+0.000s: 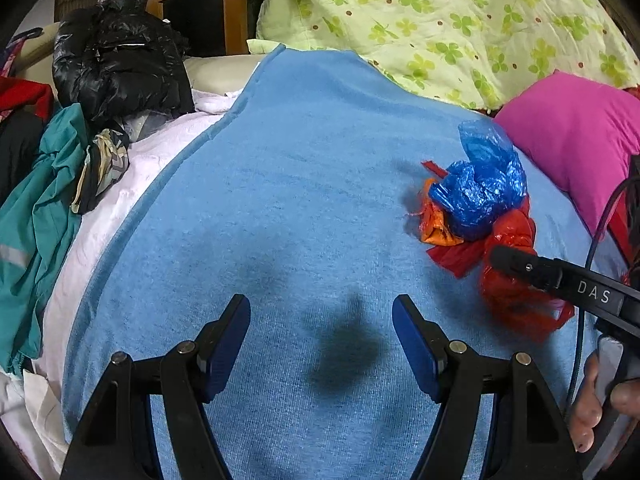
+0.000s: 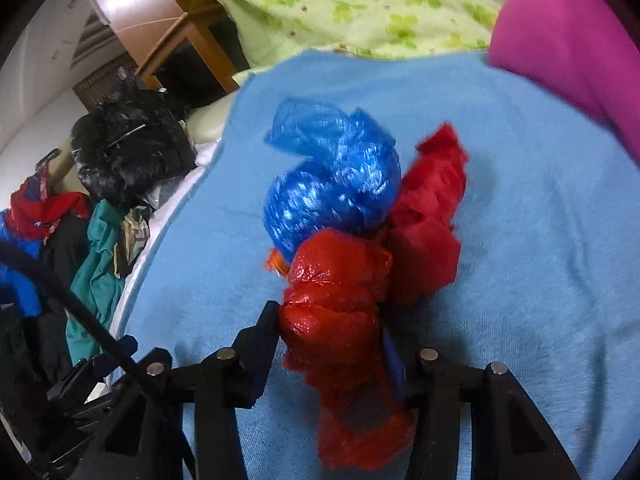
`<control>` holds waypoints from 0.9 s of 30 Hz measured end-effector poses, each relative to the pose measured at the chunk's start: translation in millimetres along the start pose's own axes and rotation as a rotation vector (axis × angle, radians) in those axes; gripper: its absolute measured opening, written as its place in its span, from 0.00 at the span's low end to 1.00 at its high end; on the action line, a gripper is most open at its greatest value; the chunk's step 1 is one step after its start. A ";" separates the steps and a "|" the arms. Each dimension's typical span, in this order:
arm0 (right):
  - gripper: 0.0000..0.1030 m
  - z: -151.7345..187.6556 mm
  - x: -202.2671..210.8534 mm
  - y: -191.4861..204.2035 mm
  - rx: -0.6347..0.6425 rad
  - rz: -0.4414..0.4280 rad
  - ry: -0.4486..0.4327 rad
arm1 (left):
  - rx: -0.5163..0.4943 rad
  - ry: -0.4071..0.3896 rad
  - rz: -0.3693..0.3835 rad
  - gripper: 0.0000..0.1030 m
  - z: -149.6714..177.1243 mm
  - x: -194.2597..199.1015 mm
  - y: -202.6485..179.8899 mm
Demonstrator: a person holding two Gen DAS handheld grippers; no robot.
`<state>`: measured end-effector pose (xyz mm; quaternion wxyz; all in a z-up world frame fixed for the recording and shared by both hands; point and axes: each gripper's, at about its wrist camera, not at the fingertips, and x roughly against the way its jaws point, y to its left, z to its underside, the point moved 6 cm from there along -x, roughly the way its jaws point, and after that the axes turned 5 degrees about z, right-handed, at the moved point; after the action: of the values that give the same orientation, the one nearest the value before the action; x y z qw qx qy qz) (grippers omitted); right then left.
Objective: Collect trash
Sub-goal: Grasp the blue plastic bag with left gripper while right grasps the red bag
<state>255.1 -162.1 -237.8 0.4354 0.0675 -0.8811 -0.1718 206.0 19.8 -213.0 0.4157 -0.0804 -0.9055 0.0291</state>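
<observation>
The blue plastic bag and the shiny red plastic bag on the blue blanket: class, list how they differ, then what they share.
The blue plastic bag lies free, farther along the blue blanket; the shiny red plastic bag sits between the right tool's fingers. The blue bag is knotted into a round ball with a loose tail; the red bag is a longer bunch. Both are crumpled, glossy, and touch each other.

Crumpled plastic bags [image 1: 476, 204] on blue blanket [image 1: 300, 184], right of open left hand-held gripper [image 1: 321, 312]
</observation>
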 end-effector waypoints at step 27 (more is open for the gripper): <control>0.47 -13.1 117.3 -127.9 -0.186 0.055 -0.142 | -0.146 -0.008 0.270 0.53 -78.4 -75.5 -125.7</control>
<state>189.7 -316.0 -189.5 0.3807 -0.0095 -0.8916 -0.2451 298.6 -118.0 -203.3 0.3974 -0.2311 -0.8879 0.0190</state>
